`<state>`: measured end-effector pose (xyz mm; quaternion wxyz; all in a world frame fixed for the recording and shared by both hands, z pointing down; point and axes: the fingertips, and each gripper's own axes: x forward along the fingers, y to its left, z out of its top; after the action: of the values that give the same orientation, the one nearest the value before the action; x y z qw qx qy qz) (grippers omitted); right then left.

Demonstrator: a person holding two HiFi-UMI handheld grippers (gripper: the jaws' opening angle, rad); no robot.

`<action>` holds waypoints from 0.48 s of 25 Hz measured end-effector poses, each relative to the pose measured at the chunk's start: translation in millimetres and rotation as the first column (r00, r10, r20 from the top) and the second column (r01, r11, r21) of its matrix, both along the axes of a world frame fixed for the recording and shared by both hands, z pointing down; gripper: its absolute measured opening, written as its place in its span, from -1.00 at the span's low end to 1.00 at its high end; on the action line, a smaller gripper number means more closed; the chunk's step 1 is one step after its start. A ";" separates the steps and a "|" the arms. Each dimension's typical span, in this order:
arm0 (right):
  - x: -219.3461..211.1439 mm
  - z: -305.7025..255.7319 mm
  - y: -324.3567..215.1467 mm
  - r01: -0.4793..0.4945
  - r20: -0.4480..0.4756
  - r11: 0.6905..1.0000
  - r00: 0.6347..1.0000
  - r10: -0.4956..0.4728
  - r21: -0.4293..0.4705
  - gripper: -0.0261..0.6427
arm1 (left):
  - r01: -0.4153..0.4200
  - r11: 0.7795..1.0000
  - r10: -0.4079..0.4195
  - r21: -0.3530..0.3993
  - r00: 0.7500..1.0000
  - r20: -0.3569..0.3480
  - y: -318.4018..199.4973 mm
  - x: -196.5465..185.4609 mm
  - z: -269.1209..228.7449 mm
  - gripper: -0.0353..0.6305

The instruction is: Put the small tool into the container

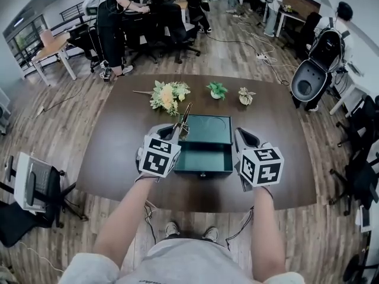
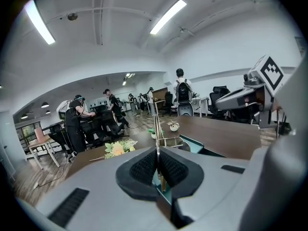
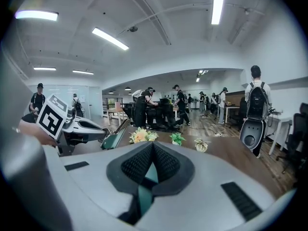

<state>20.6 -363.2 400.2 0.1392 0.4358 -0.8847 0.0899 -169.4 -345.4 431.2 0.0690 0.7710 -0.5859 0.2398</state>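
A dark green box (image 1: 208, 129) with its drawer (image 1: 204, 157) pulled out toward me sits mid-table; it is the container. My left gripper (image 1: 177, 132) hovers at the box's left edge, shut on a thin metal tool (image 1: 186, 114) that sticks up and away from the jaws. In the left gripper view the tool (image 2: 156, 141) rises as a slim blade from between the closed pads (image 2: 144, 168), above the box (image 2: 193, 144). My right gripper (image 1: 240, 137) is beside the box's right side, shut (image 3: 152, 151) with nothing in it; green shows below its pads.
A flower bunch (image 1: 167, 95), a small green plant (image 1: 217, 90) and a pale potted plant (image 1: 245, 96) line the table's far side. The near table edge (image 1: 195, 201) is close to my legs. People and office chairs (image 1: 177, 31) stand behind; a black seat (image 1: 309, 78) is at far right.
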 end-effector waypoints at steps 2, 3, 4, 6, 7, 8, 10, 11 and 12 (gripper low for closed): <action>-0.2 1.4 1.4 -0.001 -0.001 1.000 1.000 0.001 -0.003 -0.91 | -0.022 1.000 0.022 -0.006 1.000 0.018 -1.2 2.5 1.1 -0.89; -0.1 1.6 2.3 -0.002 -0.001 1.000 1.000 0.002 -0.003 -0.91 | -0.034 0.999 0.034 -0.007 0.999 0.027 -1.8 4.3 0.9 -0.89; 0.1 1.8 3.5 -0.002 -0.001 1.000 1.000 0.002 -0.003 -0.91 | -0.045 0.999 0.046 -0.010 0.998 0.037 -1.7 6.4 0.7 -0.89; 0.9 2.5 6.4 -0.003 -0.003 1.000 1.000 0.003 -0.001 -0.91 | -0.067 0.997 0.069 -0.022 0.996 0.062 0.0 10.2 1.8 -0.89; 1.4 3.0 7.9 -0.004 -0.004 1.000 1.000 0.004 0.000 -0.91 | -0.078 0.997 0.080 -0.028 0.994 0.073 0.8 12.2 3.4 -0.89; 2.1 3.3 9.1 -0.006 -0.006 1.000 1.000 0.006 0.001 -0.91 | -0.089 0.995 0.092 -0.037 0.993 0.080 1.6 14.6 5.7 -0.89; 4.2 3.6 10.7 -0.012 -0.006 1.000 1.000 0.012 0.001 -0.91 | -0.115 0.992 0.120 -0.052 0.989 0.091 2.2 20.3 9.8 -0.89; 5.4 3.8 11.3 -0.016 -0.006 1.000 1.000 0.016 0.000 -0.91 | -0.133 0.989 0.139 -0.056 0.985 0.101 1.7 23.5 11.0 -0.89; 6.7 4.3 11.9 -0.021 -0.006 1.000 1.000 0.021 -0.001 -0.91 | -0.155 0.986 0.161 -0.057 0.980 0.116 0.9 27.0 11.5 -0.89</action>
<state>27.3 -351.4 404.5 0.1412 0.4451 -0.8797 0.0902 -142.4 -344.5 442.7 0.0328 0.7973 -0.5201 0.3044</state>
